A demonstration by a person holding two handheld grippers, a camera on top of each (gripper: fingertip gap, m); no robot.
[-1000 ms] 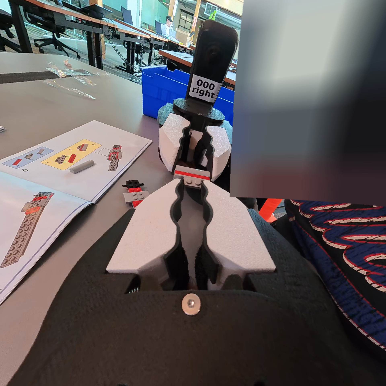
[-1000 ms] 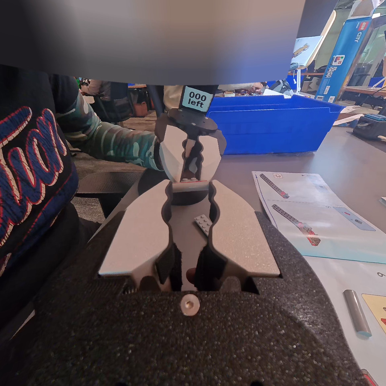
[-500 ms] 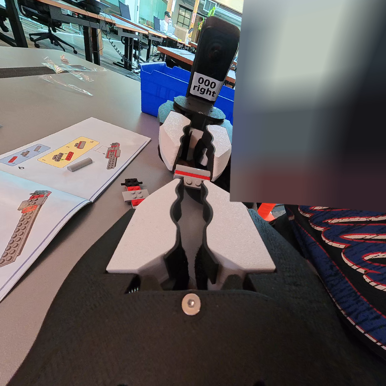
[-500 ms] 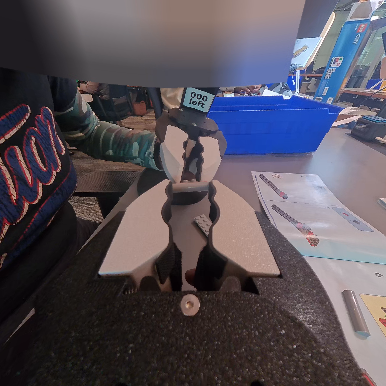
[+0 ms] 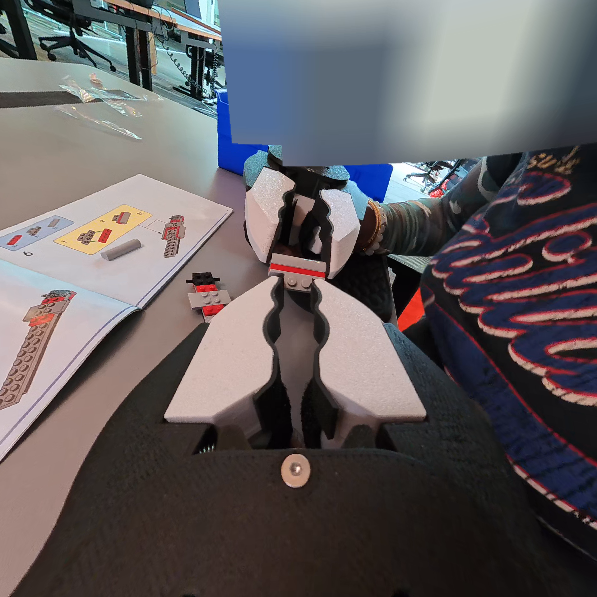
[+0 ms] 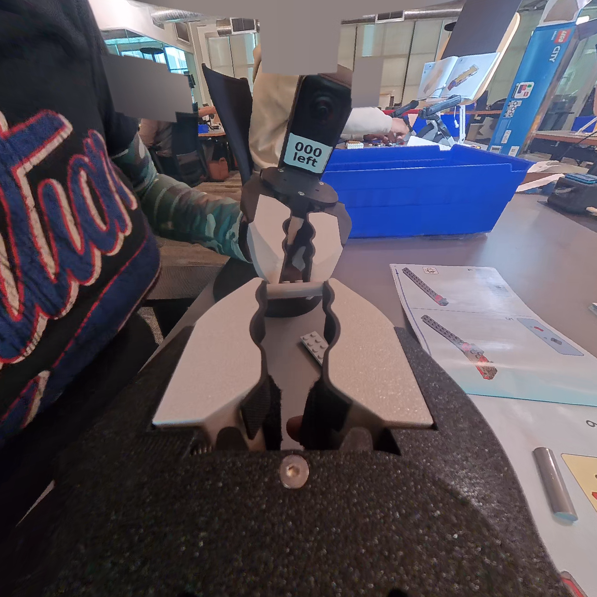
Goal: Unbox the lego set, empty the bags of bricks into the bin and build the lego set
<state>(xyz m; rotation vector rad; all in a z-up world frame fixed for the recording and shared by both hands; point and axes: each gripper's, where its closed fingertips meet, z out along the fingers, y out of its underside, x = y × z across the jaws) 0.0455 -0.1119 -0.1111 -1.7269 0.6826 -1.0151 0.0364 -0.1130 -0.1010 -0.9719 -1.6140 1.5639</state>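
In the left wrist view my left gripper [image 5: 295, 286] is shut on a small grey studded plate [image 5: 298, 283]. Facing it tip to tip, my right gripper [image 5: 298, 258] is shut on a grey and red brick assembly [image 5: 297, 267]. The plate touches the underside of that assembly. In the right wrist view my right gripper [image 6: 293, 289] holds the assembly, seen as a grey bar [image 6: 294, 291], with the left gripper [image 6: 294, 255] just behind it. Both are held above the table's near edge, in front of a person's torso.
On the table lie an open instruction booklet [image 5: 97, 258] [image 6: 484, 323] with a grey round bar [image 5: 121, 249] [image 6: 554, 483] on it, a small black, red and grey build [image 5: 208, 297], and a loose grey plate [image 6: 315, 344]. A blue bin [image 6: 420, 193] stands behind; empty bags [image 5: 97, 106] lie far left. Both grippers' tips are close together, under 4 cm apart.
Both grippers stay tip to tip with their pieces pressed together. The views have shifted only slightly.
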